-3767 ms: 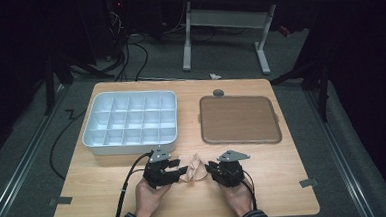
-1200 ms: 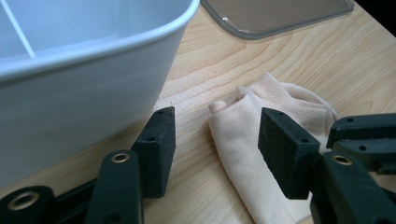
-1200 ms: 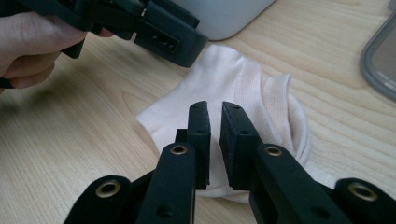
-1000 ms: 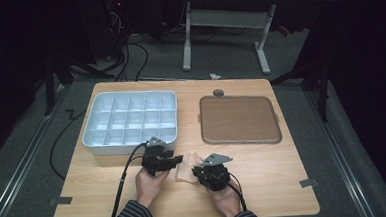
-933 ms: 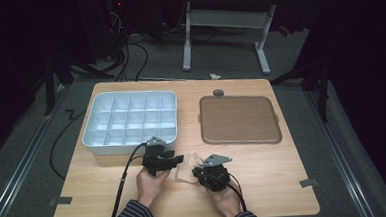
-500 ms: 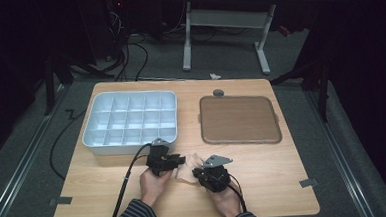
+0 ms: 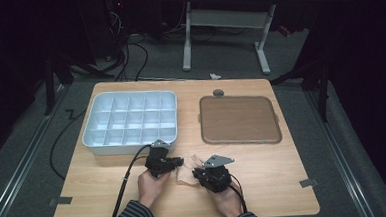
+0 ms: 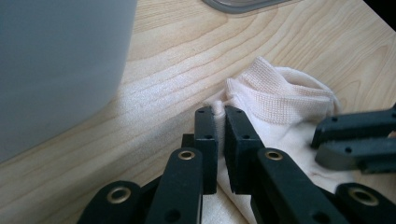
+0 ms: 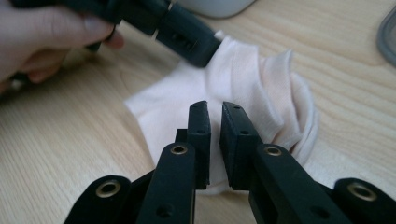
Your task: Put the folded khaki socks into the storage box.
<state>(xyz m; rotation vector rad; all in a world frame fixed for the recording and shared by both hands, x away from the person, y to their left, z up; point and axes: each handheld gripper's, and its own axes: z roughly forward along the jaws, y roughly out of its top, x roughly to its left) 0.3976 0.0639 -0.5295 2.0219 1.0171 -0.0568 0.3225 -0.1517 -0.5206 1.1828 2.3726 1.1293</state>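
The pale sock (image 8: 280,98) lies bunched on the table (image 7: 264,175) near its front edge, between my two grippers and just in front of the compartment tray (image 7: 129,123). My left gripper (image 8: 219,112) has just been closing and now pinches the ribbed cuff edge. My right gripper (image 9: 215,109) is nearly closed over the sock's body; whether fabric sits between the pads appears likely but is not clear. Risk: the left grip holds only a thin edge. Pulling apart could slip it free or drag the sock sideways.
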